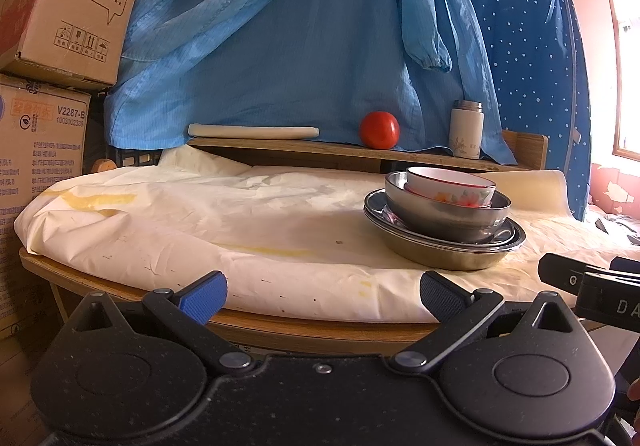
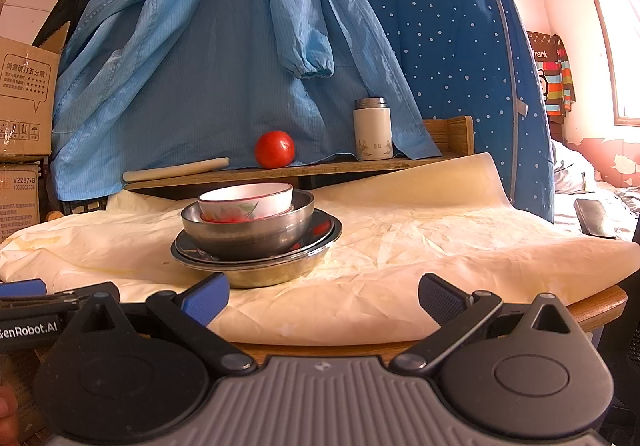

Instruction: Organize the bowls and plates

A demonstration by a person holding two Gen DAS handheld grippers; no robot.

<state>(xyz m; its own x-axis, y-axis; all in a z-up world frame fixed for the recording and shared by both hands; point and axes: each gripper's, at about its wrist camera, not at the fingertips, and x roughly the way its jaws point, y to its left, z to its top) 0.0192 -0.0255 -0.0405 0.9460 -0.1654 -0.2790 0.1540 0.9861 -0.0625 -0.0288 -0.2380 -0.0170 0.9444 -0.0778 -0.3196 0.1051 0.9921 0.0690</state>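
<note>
In the left wrist view, cardboard boxes [image 1: 52,6] fill the upper left of the frame, and a blue garment [image 1: 304,38] hangs across the top centre above a wooden shelf [image 1: 320,150]. On that shelf, from left to right, lie a pale flat bar [image 1: 252,131], a red tomato [image 1: 379,129] and a white flask [image 1: 466,129]. Below, a desk [image 1: 280,330] covered by a crumpled cream sheet [image 1: 180,222] spans the middle. Right of centre on the sheet stands the stack: a steel plate [image 1: 444,250] at the bottom, a steel bowl [image 1: 444,212] on it, and a flowered white bowl [image 1: 450,186] nested on top. The left claw [image 1: 323,296], at the lower centre, is spread wide and holds nothing. In the right wrist view the same stack sits left of centre, and the right claw [image 2: 323,296] at the bottom is likewise wide and empty, just short of the steel plate.
</note>
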